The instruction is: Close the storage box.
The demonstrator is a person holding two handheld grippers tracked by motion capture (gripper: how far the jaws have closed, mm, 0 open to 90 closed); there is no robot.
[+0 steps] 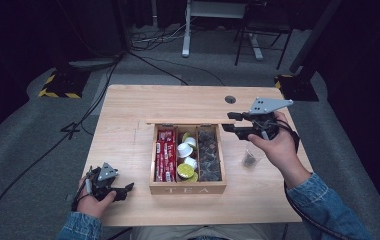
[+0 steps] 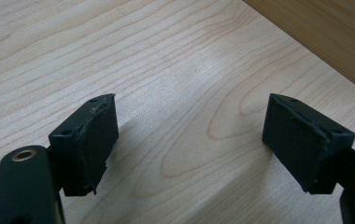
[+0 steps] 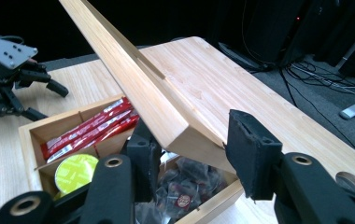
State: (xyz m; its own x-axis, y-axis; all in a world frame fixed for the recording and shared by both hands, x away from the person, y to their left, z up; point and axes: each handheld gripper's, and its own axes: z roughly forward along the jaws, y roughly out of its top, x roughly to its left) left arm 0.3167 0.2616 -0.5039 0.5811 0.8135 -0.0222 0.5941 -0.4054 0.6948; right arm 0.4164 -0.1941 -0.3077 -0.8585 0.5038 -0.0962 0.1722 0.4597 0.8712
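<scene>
Evidently the right gripper (image 3: 189,154), jaws apart and loosely straddling its corner, props the raised light-wood lid (image 3: 133,88) of the wooden tea box (image 1: 188,189) (frame centre). Lower left, the left gripper (image 2: 189,140) idles, gaping, empty.

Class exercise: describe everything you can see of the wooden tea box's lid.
The lid is a flat, pale wooden panel, hinged at the back of the tea box and standing open, raised and tilted. In the right gripper view its corner lies between the right hand-held gripper's open jaws; whether a pad touches it is unclear.
</scene>
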